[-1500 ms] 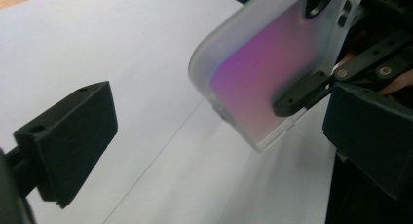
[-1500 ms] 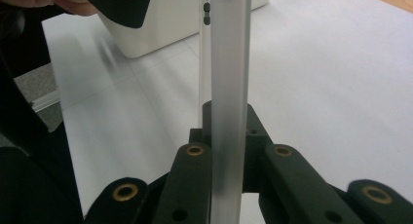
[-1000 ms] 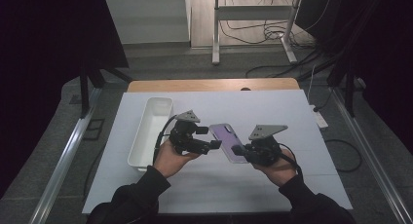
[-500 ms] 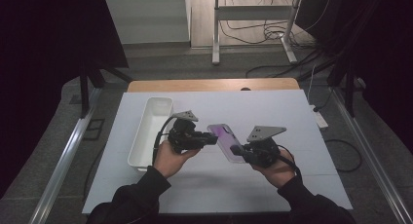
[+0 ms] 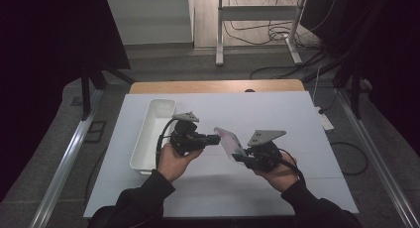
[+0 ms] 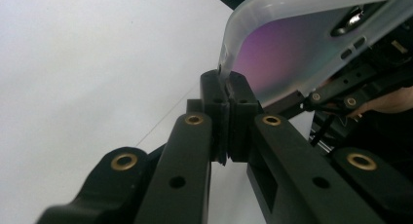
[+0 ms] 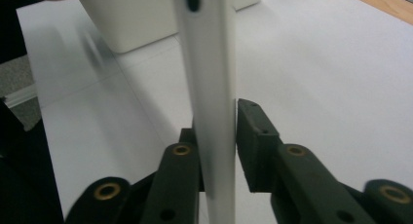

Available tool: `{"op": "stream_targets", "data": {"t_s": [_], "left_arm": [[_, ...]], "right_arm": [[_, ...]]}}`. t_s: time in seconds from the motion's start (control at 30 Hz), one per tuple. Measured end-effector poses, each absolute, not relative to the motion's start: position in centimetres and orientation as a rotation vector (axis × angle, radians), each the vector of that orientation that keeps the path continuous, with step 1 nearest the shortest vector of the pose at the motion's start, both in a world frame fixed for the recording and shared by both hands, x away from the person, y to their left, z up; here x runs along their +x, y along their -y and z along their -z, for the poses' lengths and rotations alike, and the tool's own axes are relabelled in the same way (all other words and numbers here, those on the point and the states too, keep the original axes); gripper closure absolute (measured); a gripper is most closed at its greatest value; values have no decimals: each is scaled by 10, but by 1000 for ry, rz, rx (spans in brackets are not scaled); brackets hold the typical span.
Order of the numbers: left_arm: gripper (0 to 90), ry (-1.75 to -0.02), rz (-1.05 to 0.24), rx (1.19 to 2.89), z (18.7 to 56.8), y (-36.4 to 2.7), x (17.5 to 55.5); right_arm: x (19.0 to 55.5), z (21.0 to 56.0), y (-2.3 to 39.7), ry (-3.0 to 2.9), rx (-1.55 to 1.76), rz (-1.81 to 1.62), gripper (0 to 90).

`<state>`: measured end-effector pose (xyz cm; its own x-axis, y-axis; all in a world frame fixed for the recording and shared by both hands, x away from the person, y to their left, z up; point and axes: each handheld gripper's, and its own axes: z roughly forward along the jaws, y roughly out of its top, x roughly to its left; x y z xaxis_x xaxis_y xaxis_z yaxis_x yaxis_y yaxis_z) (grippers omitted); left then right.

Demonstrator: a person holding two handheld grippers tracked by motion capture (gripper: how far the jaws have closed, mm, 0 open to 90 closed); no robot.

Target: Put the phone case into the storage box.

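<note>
Centre of the high view: phone in a translucent case, raised off the white tabletop and tilted on edge between the 2 claws. It is probably kept aloft so that both can reach its rim.
Left claw: clenched. In the left gripper view its 2 pads meet on the lower corner of the case rim, at the middle of that frame. Only the soft lip is pinched, not the phone body, which suggests the case is to be peeled away.
Right claw: lower right of the phone in the high view. In the right gripper view the phone stands edge-on as a pale vertical bar between the pads. The jaws have just been opening, and the right pad stands a hair off the phone's face. The grip reads as released or nearly so, probably to stop clamping the case against the phone.
Purple back: fills the upper right of the left gripper view, with the camera cut-out at the top edge, so the rear of the phone faces the left claw.
White tray: left of centre in the high view, just beside the left hand, and it looks empty. It is a likely drop-off for a separated part.
Hands: both held level and near each other, bracing the phone from opposite ends.
</note>
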<state>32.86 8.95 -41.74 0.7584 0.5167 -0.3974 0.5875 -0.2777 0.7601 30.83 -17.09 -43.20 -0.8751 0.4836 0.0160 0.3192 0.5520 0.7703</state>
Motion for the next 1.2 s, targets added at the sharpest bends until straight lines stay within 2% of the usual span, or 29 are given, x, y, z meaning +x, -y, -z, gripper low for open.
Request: {"op": "stream_targets", "data": {"t_s": [0.13, 0.67, 0.93, 1.2], "left_arm": [[882, -838, 69, 1937, 416, -87, 327], [883, -809, 4, 2001, 420, -71, 321], [883, -804, -4, 2007, 420, -68, 320], [883, -810, -4, 2006, 421, -64, 319]], "right_arm": [[308, 432, 170, -2593, 685, -1232, 685], [307, 439, 158, -2586, 641, -1275, 284], [308, 442, 156, -2557, 673, -1243, 146], [308, 445, 154, -2557, 695, -1226, 94]]}}
